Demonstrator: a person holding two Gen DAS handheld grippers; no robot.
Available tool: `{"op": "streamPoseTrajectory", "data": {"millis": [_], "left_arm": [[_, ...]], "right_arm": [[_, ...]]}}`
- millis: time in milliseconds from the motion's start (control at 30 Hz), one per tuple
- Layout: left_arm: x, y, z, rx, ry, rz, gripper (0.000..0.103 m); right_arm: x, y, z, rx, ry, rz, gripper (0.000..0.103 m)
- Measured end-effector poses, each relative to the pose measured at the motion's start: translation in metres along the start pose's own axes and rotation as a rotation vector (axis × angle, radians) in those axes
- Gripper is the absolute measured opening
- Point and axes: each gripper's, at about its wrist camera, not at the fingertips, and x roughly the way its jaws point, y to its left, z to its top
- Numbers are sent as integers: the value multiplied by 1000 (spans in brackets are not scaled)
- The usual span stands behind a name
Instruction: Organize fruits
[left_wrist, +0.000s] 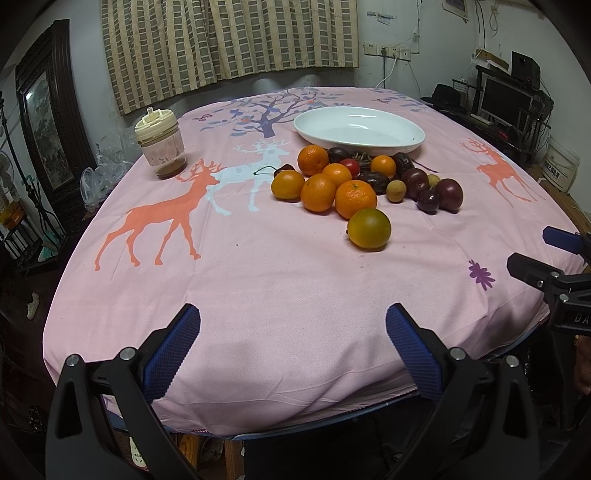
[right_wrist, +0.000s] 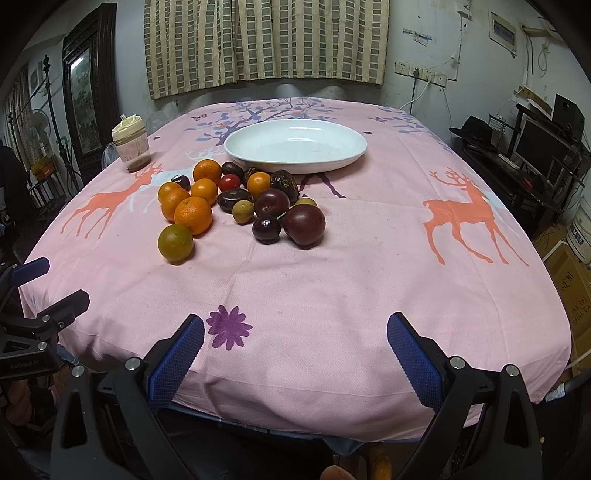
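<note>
Both the left hand-held gripper (left_wrist: 291, 325) and the right hand-held gripper (right_wrist: 295, 332) hover spread and empty at the desk's (left_wrist: 258, 295) near edge. Beyond, fruits (left_wrist: 365, 184) lie heaped just before the white dish (left_wrist: 358, 129); the nearest greenish citrus (left_wrist: 368, 228), probably an unripe orange, suits a centred, gentle first pinch.

Mixed fruits (left_wrist: 354, 181) clustered just before empty white plate (left_wrist: 360, 129).

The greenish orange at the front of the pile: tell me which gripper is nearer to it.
Left, narrowly. The greenish orange lies ahead-right of the left gripper and ahead-left of the right gripper.
</note>
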Motion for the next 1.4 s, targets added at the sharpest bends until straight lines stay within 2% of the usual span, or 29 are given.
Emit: {"op": "streamPoseTrajectory", "data": {"millis": [533,733,767,833,1000,1133,1400], "left_arm": [[2,1,-3,-5,5,-5,99],[15,12,-9,-44,10,-39,99],[19,14,-8,-56,9,-47,99],[24,16,-7,-71,12,-67,99],[38,12,-3,-70,15,-127,99],[40,6,3,-39,-13,-141,99],[50,-12,22,18,-38,-215,98]], "right_arm": [[2,-1,1,3,1,16,99],[11,-18,6,44,-44,45,99],[14,-21,8,53,-48,43,97],[23,-30,15,74,-51,42,85],[60,-40,36,74,16,77,55],[88,-38,52,49,53,103,50],[110,-27,68,-26,102,164,50]]}}
